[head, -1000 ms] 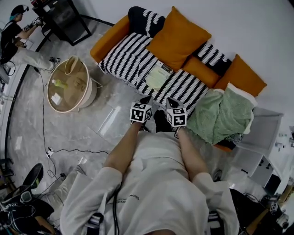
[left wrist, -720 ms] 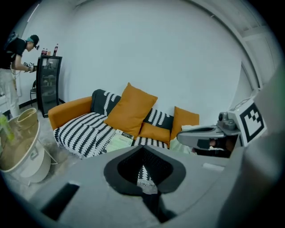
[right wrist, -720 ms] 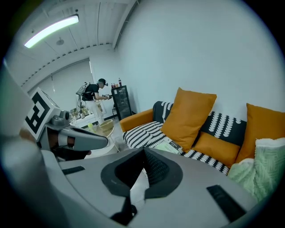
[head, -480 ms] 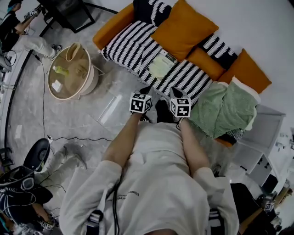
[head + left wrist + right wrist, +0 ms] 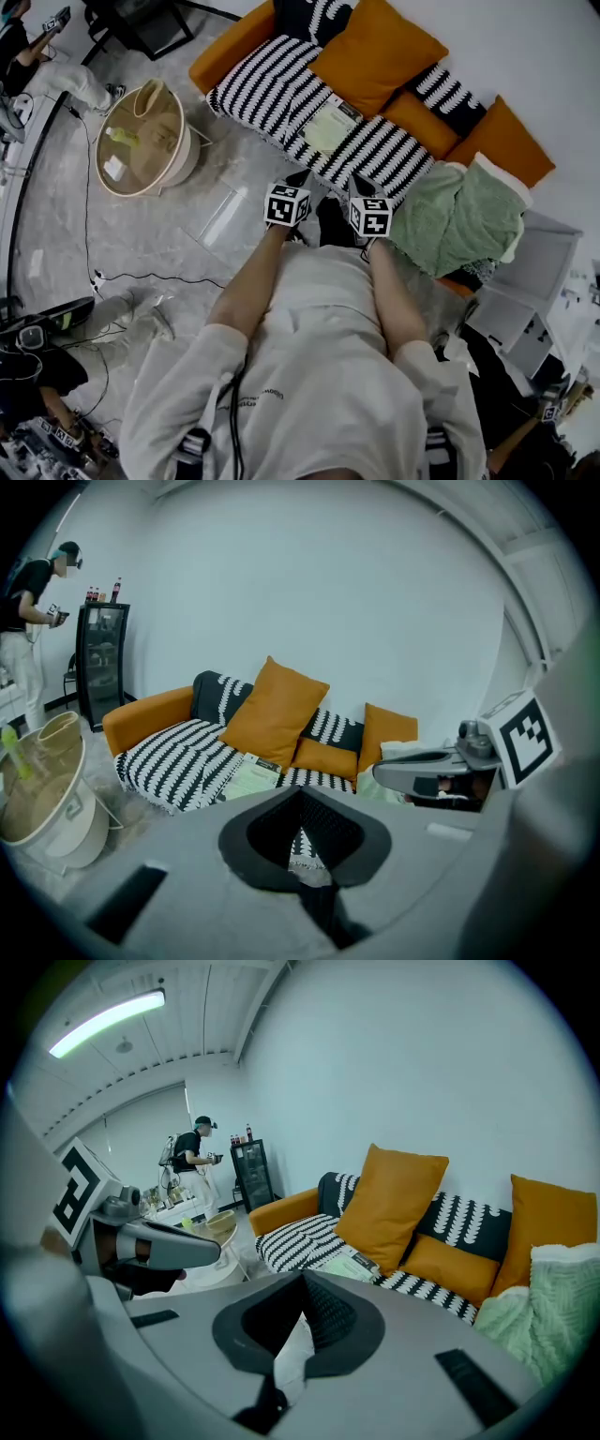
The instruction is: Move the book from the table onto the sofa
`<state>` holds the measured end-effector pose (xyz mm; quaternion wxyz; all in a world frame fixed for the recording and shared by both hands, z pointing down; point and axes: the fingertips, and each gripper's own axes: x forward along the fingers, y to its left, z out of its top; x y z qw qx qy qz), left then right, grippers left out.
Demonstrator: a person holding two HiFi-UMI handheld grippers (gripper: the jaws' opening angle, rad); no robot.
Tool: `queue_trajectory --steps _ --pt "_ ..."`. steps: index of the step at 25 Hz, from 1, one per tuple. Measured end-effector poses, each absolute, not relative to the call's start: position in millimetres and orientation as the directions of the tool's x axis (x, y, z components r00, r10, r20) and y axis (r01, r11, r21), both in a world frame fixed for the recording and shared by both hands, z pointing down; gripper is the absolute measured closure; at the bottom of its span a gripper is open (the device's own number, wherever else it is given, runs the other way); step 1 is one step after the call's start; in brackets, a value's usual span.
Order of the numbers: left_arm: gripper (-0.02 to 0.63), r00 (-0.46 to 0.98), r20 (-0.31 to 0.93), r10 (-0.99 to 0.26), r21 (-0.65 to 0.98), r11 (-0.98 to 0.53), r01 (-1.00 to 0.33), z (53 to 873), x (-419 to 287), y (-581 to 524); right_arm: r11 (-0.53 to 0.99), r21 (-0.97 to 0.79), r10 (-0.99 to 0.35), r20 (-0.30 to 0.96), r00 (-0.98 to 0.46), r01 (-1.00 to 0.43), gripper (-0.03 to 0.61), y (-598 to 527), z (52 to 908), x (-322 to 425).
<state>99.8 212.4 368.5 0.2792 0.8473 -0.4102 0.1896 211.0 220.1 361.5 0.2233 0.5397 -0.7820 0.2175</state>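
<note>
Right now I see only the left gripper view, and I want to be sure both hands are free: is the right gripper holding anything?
Observer: No. The right gripper has its jaws together with nothing between them.
Operator: Anything on the floor to trip on?
Observer: A black cable lies there, near the round table.
Operator: What stands past the right end of the sofa?
Observer: A white shelf unit, right beside it.

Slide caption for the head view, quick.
Book on the sofa; left tongs and right tongs, shut and empty, side by side before it.
</note>
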Motion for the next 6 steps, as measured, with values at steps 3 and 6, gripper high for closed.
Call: queue_trajectory --steps 3,6 --pt "0.606 0.598 0.544 -0.589 0.309 -0.522 -0.795 365.9 104.9 204.9 0.321 -0.095 -0.752 0.580 -0.314 -0.942 0.572 216.4 358.7 216.8" --pt "0.606 0.597 0.539 -0.594 0.313 -0.517 -0.797 364.7 103.6 204.4 0.312 -0.093 -0.757 0.577 -0.307 -0.946 0.572 216.8 357.3 219.7"
